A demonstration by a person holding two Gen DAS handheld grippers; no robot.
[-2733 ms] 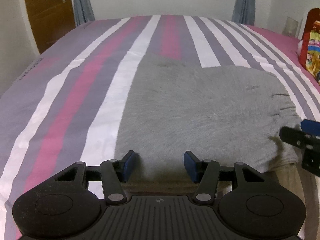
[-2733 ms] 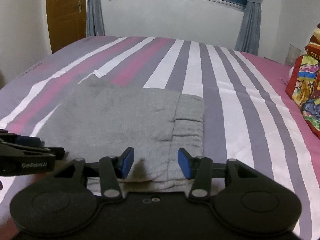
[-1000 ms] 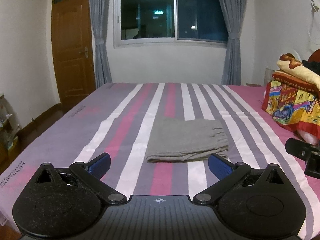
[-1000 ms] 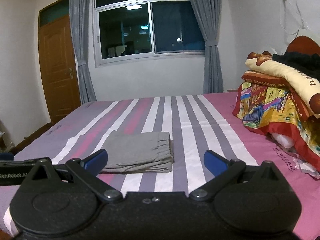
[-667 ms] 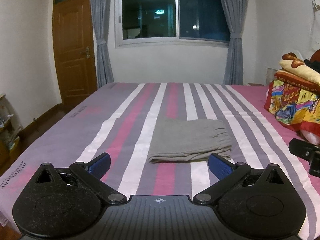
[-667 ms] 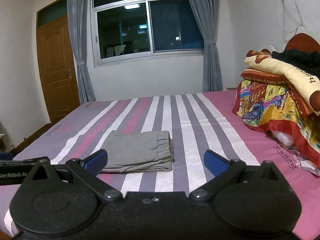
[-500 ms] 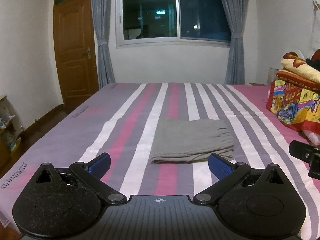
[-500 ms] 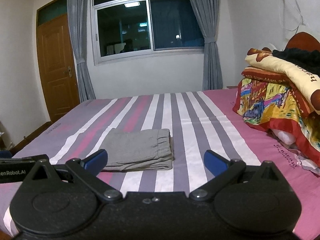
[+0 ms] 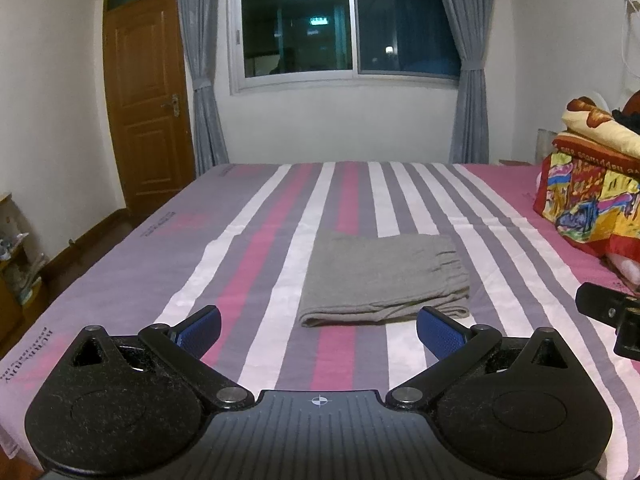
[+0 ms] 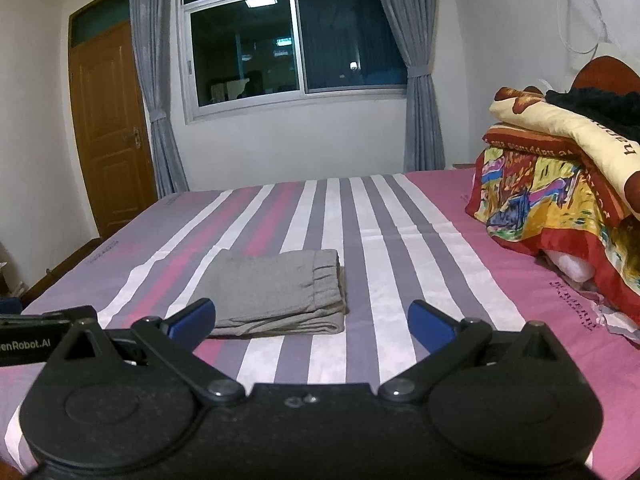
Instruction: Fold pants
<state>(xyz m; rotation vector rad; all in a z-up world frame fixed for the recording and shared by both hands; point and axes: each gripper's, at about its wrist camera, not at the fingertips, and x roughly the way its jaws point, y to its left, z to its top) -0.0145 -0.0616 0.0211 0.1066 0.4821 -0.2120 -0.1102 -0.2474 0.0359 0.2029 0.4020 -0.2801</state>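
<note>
Door [image 9: 150, 104]: brown wood, far left wall, closed; clear of the work area.

Shelf [image 9: 16, 264]: low, at the left edge beside the bed, holding small clutter too blurred to name.

Left gripper [image 9: 318, 330]: fingers spread wide, grasping nothing; held low over the near edge of the bed, well apart from the cloth. Judged a rest pose with the work let go.

Bed [image 9: 248, 240]: striped sheet in pink, white and grey-purple; serves as the folding surface.

Pants [image 9: 384, 276]: grey, lying flat near the middle of the bed as a compact rectangle, several layers showing at the near edge, gathered waistband along the right side. The fold looks finished; little seems left beyond perhaps squaring the edges.

Window [image 9: 348, 24]: dark glass, grey curtains either side, on the back wall.

Right gripper [image 10: 312, 320]: fingers likewise parted, empty; level with its partner, short of the pants.

Blankets [image 10: 560, 184]: bright patterned pile at the right of the bed, near the headboard [image 10: 608, 72]; well apart from the pants. Nothing lies between either gripper and the pants.
</note>
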